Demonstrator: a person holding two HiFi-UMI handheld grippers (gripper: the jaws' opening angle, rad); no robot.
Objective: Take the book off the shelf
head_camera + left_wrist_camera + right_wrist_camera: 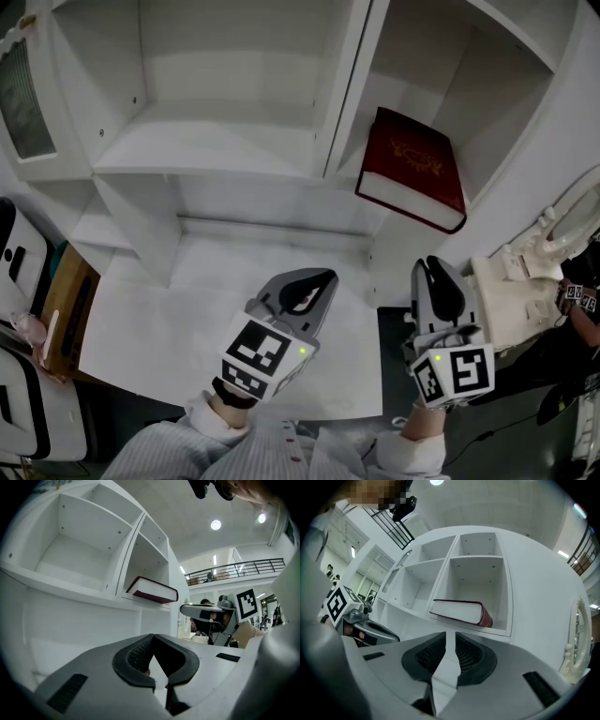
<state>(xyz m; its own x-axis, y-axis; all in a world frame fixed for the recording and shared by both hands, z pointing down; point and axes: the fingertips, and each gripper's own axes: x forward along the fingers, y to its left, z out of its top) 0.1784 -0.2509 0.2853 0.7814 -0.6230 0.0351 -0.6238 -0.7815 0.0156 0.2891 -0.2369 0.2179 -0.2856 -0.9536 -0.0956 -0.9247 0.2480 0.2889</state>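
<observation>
A dark red hardcover book lies flat in the right compartment of the white shelf unit, its near corner hanging over the shelf's front edge. The book shows up and to the right in the left gripper view, and the book sits straight ahead above the jaws in the right gripper view. My left gripper is shut and empty over the white table, below and left of the book. My right gripper is also shut with nothing in it, below the book's compartment and apart from it.
The upper left compartment holds nothing. A white table top lies under the left gripper, with a dark mat beside it. A white ornate object stands at the right, close to the right gripper. A wooden box sits at the left edge.
</observation>
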